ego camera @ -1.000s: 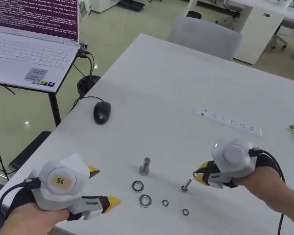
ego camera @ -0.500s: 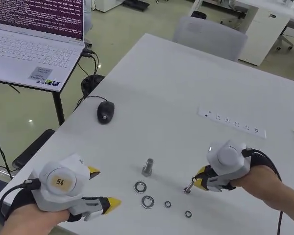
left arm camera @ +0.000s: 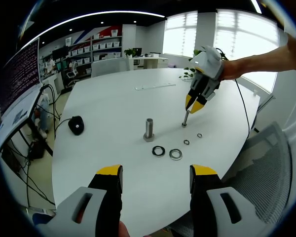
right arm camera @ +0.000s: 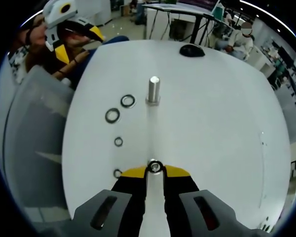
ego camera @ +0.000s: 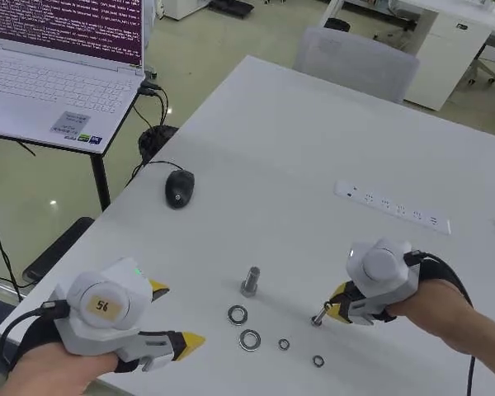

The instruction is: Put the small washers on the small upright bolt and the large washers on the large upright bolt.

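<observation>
Left gripper (left arm camera: 156, 173) wide, right gripper (right arm camera: 154, 171) tight.

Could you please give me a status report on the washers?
Left gripper open, empty. Right gripper shut on small upright steel bolt. Large steel washers and small steel washers flat on white table; large upright steel bolt bare. No obstruction.

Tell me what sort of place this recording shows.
Probably an open-plan office or lab: a white table with a power strip, a laptop beside it, an office chair and more desks behind.
</observation>
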Available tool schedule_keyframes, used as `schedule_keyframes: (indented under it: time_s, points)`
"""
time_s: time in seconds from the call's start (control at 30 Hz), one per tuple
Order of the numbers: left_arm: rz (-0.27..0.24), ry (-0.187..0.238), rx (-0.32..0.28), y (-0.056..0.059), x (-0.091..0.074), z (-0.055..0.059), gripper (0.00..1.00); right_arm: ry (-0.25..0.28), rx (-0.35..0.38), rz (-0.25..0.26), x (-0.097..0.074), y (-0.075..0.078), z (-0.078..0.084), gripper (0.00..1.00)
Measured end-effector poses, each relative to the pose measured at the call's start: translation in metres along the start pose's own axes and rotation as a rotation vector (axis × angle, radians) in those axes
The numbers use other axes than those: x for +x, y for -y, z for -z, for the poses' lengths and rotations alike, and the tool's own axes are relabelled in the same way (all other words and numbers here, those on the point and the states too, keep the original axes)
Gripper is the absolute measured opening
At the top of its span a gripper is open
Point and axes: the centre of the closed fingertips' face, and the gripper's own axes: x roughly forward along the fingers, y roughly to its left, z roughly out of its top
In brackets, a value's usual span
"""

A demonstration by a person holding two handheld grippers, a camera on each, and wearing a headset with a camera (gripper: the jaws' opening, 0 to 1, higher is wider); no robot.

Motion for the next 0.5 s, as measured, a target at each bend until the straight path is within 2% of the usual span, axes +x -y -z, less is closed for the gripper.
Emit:
schedule_keyframes:
  time_s: [0.5]
  points:
    - [-0.002,-0.003,-0.001,0.0003,-0.0013,0.0016,0.54,-0.012,-0.002,-0.006,0.0053,-0.0020,0.0009,0.13]
